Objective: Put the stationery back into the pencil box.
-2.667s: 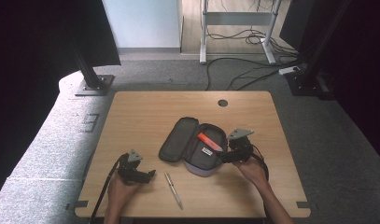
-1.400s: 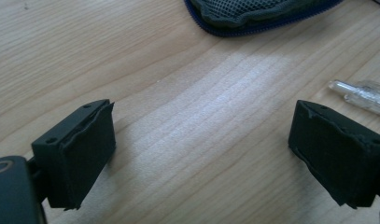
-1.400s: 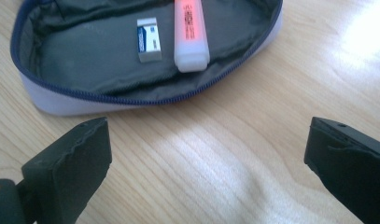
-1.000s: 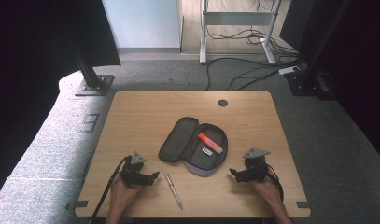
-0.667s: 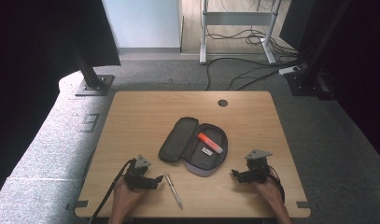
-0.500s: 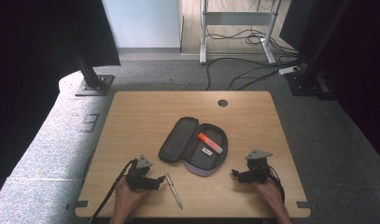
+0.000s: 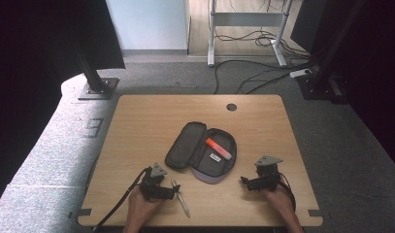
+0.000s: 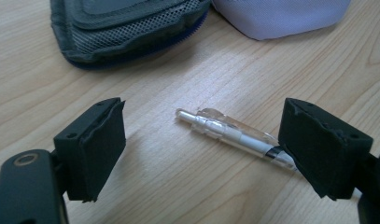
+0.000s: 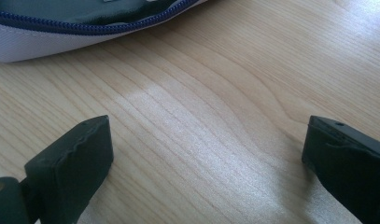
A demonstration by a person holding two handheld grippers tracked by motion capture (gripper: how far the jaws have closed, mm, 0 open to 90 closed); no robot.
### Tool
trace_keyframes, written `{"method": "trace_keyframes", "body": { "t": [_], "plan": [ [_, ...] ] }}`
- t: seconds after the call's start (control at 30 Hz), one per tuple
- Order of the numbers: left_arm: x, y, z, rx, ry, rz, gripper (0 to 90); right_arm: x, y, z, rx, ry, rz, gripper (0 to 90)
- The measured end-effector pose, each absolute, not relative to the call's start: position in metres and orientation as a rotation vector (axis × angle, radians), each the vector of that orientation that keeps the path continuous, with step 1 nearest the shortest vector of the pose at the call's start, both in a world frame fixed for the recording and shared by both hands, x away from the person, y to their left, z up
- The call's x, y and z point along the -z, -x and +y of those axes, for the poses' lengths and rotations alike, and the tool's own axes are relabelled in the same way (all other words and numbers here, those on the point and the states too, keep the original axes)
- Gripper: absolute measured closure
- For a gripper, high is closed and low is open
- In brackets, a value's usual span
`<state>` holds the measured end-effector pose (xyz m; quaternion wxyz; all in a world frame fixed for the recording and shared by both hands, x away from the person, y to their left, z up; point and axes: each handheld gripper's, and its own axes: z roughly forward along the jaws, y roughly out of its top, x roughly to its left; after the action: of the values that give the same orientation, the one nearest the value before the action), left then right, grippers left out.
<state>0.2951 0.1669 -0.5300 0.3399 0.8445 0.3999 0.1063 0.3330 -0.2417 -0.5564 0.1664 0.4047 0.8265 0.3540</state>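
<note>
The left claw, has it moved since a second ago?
Yes. The left claw has slid right along the table's near edge, closing on the pen, which now lies between its open jaws, untouched.

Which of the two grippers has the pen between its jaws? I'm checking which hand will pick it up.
The left gripper: the clear pen lies on the table between its open jaws, untouched. The right gripper has bare wood between its jaws.

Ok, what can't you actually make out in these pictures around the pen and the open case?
- Pen: its writing end sits behind the right jaw pad in the left gripper view; too small in the high view.
- White label inside the pencil case: print too small, high view.
- Orange item: too small to identify, high view.
</note>
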Motion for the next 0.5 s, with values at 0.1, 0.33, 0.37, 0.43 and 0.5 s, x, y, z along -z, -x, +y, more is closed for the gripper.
{"method": "trace_keyframes", "body": {
  "t": [0.1,0.33,0.37,0.43,0.5],
  "plan": [
    [0.533,-0.294,0.163,-0.270,-2.200,1.045,14.8,0.556,-0.333,-0.242,-1.008,-1.152,2.353,1.6],
    [0.537,-0.290,0.158,-0.280,-2.221,1.060,14.5,0.556,-0.333,-0.242,-1.008,-1.152,2.353,1.6],
    [0.537,-0.289,0.157,-0.279,-2.224,1.063,14.4,0.556,-0.333,-0.242,-1.008,-1.151,2.353,1.6],
    [0.538,-0.287,0.156,-0.282,-2.226,1.065,14.4,0.556,-0.333,-0.242,-1.008,-1.152,2.353,1.6],
    [0.539,-0.286,0.155,-0.276,-2.227,1.063,14.4,0.556,-0.333,-0.242,-1.007,-1.151,2.354,1.6]
  ]
}}
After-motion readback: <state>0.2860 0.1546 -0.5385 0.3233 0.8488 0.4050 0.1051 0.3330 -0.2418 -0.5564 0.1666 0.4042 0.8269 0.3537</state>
